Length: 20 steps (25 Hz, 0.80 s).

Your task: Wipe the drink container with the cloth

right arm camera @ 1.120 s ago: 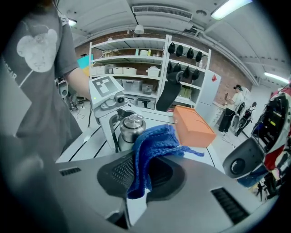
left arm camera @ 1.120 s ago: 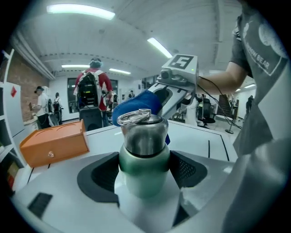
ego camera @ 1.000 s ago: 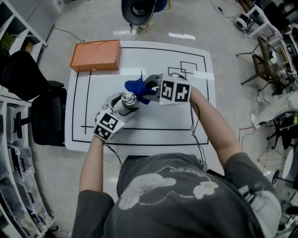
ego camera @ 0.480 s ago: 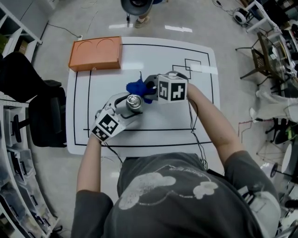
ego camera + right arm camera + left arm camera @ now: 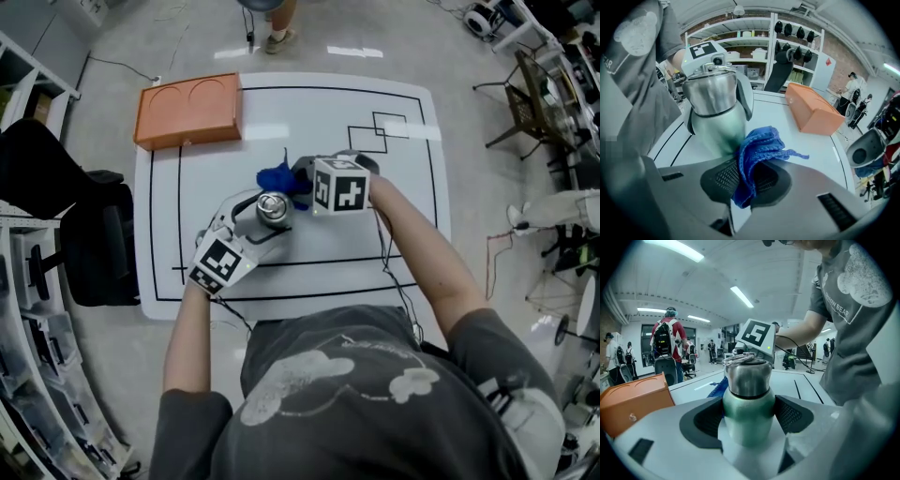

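Note:
A green metal bottle [image 5: 748,411] with a steel top and ring lid stands upright on the white table [image 5: 375,244]. My left gripper [image 5: 749,420] is shut on the bottle's body, one pad on each side. In the head view the bottle [image 5: 272,208] shows from above between the two grippers. My right gripper [image 5: 746,180] is shut on a folded blue cloth [image 5: 757,157]. The cloth [image 5: 277,177] presses against the bottle's lower side [image 5: 717,129]. The right gripper's marker cube [image 5: 339,186] sits just right of the bottle.
An orange box [image 5: 187,110] lies at the table's far left corner, also seen as the orange box [image 5: 813,112] in the right gripper view. Black lines mark the tabletop. A black chair [image 5: 84,234] stands left of the table. A person [image 5: 668,341] stands far off.
Both grippers, the bottle and the cloth have kept their hold and stayed close together. The right gripper's cube has turned slightly; the head view has shifted a little.

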Available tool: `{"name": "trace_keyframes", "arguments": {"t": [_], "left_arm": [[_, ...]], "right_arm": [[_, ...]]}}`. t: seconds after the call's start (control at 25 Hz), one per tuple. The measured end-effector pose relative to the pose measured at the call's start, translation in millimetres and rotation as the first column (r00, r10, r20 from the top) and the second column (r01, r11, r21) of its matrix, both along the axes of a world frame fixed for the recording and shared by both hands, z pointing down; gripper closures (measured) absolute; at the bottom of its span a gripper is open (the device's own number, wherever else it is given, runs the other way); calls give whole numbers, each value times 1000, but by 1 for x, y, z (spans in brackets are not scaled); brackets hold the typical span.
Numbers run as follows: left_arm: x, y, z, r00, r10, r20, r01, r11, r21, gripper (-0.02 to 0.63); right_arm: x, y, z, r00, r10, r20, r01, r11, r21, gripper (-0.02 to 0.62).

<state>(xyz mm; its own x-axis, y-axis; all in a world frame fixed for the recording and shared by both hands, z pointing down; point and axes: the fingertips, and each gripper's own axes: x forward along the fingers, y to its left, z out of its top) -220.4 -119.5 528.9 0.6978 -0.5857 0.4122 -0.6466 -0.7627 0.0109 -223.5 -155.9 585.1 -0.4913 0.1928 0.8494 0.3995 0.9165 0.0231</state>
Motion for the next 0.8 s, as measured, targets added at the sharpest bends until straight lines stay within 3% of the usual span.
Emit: {"name": "trace_keyframes", "arguments": {"t": [0.24, 0.4, 0.48, 0.6, 0.8], "left_arm": [[-5, 1, -2, 989, -141, 32, 140, 990, 33, 259], [-9, 6, -2, 954, -299, 26, 299, 954, 14, 259], [-10, 10, -4, 918, -396, -8, 396, 918, -2, 258], [-13, 19, -9, 841, -540, -34, 539, 842, -21, 258], [-14, 45, -11, 680, -733, -6, 733, 680, -35, 258]], "right_arm": [[1, -2, -3, 996, 66, 55, -68, 997, 37, 554], [9, -4, -10, 985, 132, 107, -139, 988, 61, 552], [18, -7, -17, 975, 172, 141, -183, 981, 65, 552], [36, -12, -31, 959, 214, 187, -231, 970, 77, 552], [65, -6, -47, 943, 233, 236, -258, 963, 79, 552]]}}
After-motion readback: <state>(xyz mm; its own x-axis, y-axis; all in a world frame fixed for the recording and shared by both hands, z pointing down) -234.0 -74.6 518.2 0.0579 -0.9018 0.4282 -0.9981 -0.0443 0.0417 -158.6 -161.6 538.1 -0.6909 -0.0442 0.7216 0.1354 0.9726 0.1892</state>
